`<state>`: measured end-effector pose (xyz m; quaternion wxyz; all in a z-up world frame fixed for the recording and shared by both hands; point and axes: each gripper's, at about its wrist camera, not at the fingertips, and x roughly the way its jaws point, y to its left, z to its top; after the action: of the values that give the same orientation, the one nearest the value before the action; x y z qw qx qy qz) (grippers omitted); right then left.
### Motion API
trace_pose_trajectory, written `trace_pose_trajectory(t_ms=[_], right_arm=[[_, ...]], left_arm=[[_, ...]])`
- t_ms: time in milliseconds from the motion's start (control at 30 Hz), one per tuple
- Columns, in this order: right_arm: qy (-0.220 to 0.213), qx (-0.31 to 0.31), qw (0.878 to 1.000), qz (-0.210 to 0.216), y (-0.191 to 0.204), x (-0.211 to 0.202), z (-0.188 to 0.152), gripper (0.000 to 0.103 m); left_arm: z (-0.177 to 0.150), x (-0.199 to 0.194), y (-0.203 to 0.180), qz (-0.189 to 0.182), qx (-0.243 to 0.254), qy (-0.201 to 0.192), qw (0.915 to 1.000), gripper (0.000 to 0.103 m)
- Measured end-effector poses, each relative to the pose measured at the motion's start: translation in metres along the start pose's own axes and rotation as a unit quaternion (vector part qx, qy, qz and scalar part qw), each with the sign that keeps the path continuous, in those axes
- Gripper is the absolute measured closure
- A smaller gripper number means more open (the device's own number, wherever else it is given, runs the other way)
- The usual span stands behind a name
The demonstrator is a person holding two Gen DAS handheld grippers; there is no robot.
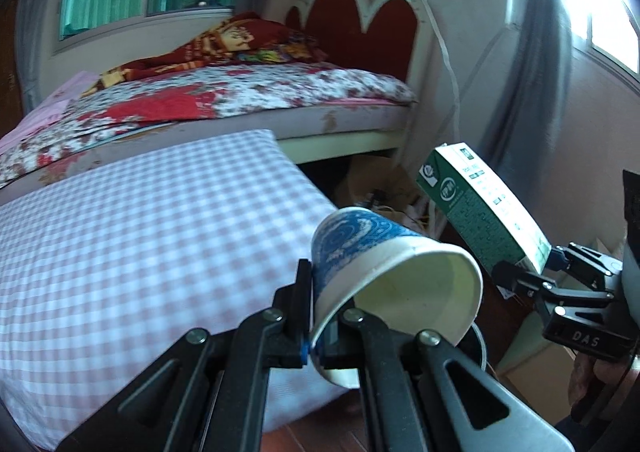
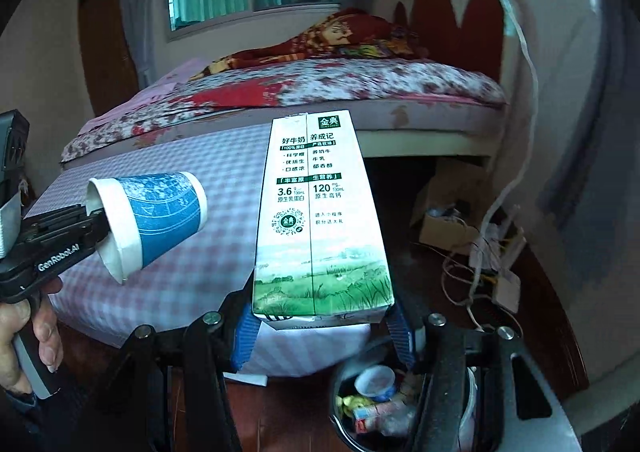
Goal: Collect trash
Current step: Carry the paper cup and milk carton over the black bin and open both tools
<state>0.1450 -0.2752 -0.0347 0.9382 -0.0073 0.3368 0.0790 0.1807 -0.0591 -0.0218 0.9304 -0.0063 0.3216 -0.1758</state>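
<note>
Ahead of both claws, a gingham-covered table [image 2: 168, 252] fronts a floral bed [image 2: 320, 88]. The right gripper [image 2: 320, 326] clamps the base of a milk carton [image 2: 322, 212] directly above a trash bin [image 2: 340, 404] holding wrappers. The left gripper [image 1: 320, 316] pinches a blue paper cup [image 1: 384, 272] by its rim wall, cup tilted.

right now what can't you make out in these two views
- Trash bin, right wrist view: gripper linkage and the frame's lower edge hide most of it; contents blurred.
- Milk carton: its base sits between the right gripper fingers, top unseen.
- Paper cup, left wrist view: left gripper covers the pinched rim.
</note>
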Motion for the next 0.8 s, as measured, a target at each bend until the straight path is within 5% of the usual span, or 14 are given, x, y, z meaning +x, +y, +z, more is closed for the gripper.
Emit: trace_pose_trajectory(t_ms=[400, 800], right_arm=[[0.075, 0.049, 0.994, -0.059, -0.086, -0.016, -0.093, 0.046], [0.132, 0.052, 0.988, -0.06, -0.119, 0.006, -0.146, 0.046]], left_arm=[[-0.042, 0.037, -0.109, -0.091, 0.062, 0.054, 0.9925, 0.1], [-0.088, 0.089, -0.154, -0.099, 0.077, 0.117, 0.9852, 0.1]])
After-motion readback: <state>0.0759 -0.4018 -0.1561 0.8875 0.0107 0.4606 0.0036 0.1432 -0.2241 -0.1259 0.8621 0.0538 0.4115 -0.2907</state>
